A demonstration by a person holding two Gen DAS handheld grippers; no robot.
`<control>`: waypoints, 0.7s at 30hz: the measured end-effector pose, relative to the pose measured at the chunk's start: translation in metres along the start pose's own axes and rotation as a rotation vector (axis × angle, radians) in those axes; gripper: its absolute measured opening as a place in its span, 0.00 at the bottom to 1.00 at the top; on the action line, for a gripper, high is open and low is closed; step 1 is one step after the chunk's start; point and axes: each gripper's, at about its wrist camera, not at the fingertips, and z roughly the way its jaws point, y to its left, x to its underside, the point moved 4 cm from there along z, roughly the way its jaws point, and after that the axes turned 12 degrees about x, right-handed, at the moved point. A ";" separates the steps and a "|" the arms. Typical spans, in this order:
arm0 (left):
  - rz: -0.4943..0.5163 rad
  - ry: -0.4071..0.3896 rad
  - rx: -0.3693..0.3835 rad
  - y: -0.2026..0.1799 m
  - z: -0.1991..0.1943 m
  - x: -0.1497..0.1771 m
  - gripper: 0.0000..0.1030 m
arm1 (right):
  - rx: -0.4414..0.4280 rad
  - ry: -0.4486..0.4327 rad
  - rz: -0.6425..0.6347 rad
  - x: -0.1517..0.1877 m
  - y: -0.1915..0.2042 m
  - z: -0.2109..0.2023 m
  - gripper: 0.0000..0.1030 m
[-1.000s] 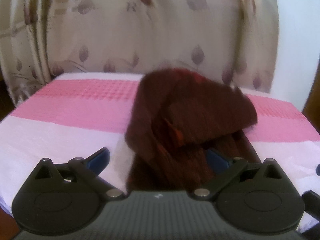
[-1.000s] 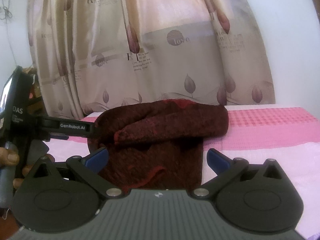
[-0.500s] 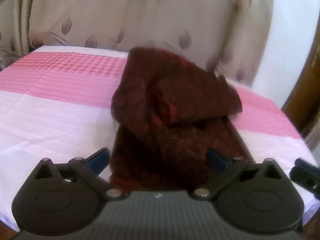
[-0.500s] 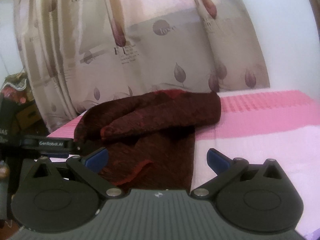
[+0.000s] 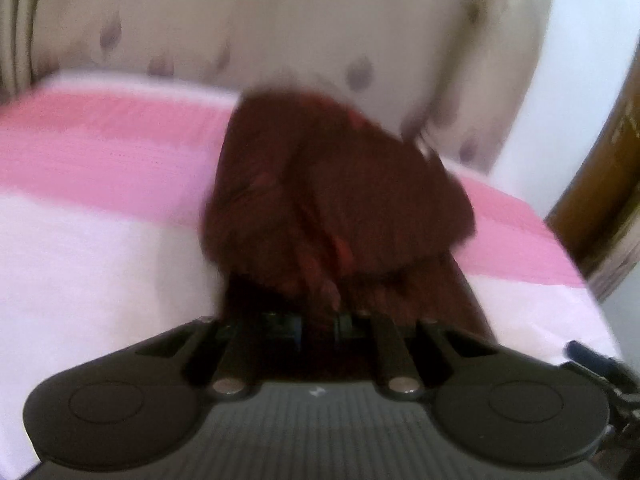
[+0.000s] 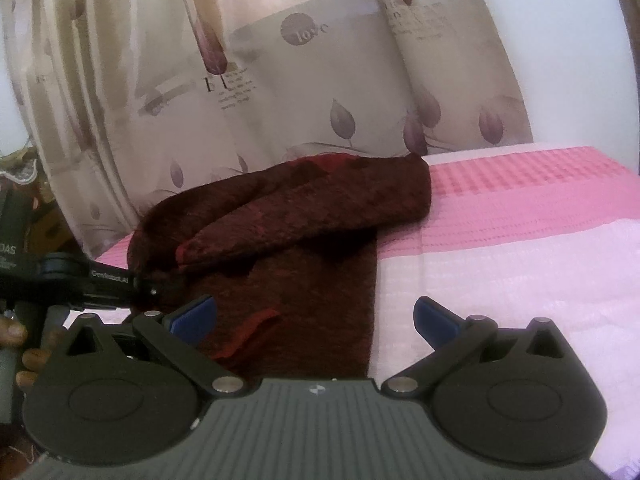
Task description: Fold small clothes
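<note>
Garment first: a dark maroon knit piece is spread on the pink and white cloth covering the table, with 1 thick flap already doubled over across its far end and a red trim edge curling up nearest the cameras. It looks soft, floppy and light, kind of fuzzy, so it probably won't slip out of a pinch, but it will sag and bunch the moment only 1 corner is lifted. Best grabbed at a hem or corner, both layers caught together, not in the saggy middle. Closest in, the left gripper is seen with its jaws drawn right together, a ridge of the maroon fabric pinched between them at the near left edge; that view is blurry, so how much cloth is caught can't be made out. It's angled down toward the table, and in the right wrist view it pokes in from the left side, a few fingers wrapped on its handle. The right gripper is held lower and flatter, jaws spread wide, nothing held, near hem lying between the blue pads without being touched. Behind everything, a leaf-print curtain hangs past the table's far edge.
</note>
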 end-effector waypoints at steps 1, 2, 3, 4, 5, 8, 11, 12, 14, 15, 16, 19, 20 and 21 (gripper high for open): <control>0.026 -0.027 -0.031 0.003 -0.009 -0.012 0.12 | 0.004 0.001 0.001 -0.001 -0.001 0.001 1.00; 0.038 -0.044 -0.053 0.008 -0.017 -0.025 0.12 | 0.007 -0.002 -0.001 -0.002 -0.001 0.002 1.00; 0.051 -0.060 -0.081 0.015 -0.024 -0.040 0.12 | 0.012 -0.008 -0.004 -0.004 -0.002 0.002 1.00; 0.064 -0.077 -0.120 0.024 -0.031 -0.056 0.12 | 0.017 -0.013 -0.007 -0.005 -0.003 0.003 1.00; 0.075 -0.100 -0.173 0.036 -0.037 -0.074 0.12 | 0.023 -0.015 -0.011 -0.007 -0.004 0.004 1.00; 0.087 -0.150 -0.305 0.072 -0.047 -0.125 0.12 | 0.036 -0.017 0.002 -0.015 -0.011 0.012 1.00; 0.079 -0.176 -0.417 0.111 -0.046 -0.172 0.12 | 0.058 0.000 0.021 -0.020 -0.017 0.025 1.00; 0.073 -0.183 -0.450 0.124 -0.044 -0.186 0.12 | 0.065 0.006 0.025 -0.021 -0.019 0.029 1.00; 0.052 -0.183 -0.502 0.154 -0.035 -0.208 0.12 | 0.082 0.019 0.027 -0.022 -0.022 0.038 1.00; 0.050 -0.172 -0.528 0.168 -0.026 -0.219 0.12 | 0.091 0.025 0.024 -0.022 -0.022 0.042 1.00; 0.038 -0.161 -0.551 0.182 -0.016 -0.227 0.12 | 0.099 0.032 0.019 -0.023 -0.023 0.046 1.00; 0.026 -0.094 -0.600 0.227 0.016 -0.236 0.12 | 0.122 0.045 0.013 -0.023 -0.028 0.057 1.00; 0.015 -0.066 -0.593 0.239 0.024 -0.232 0.12 | 0.130 0.054 0.017 -0.023 -0.029 0.061 1.00; -0.008 -0.038 -0.576 0.251 0.032 -0.229 0.12 | 0.137 0.065 0.020 -0.023 -0.030 0.065 1.00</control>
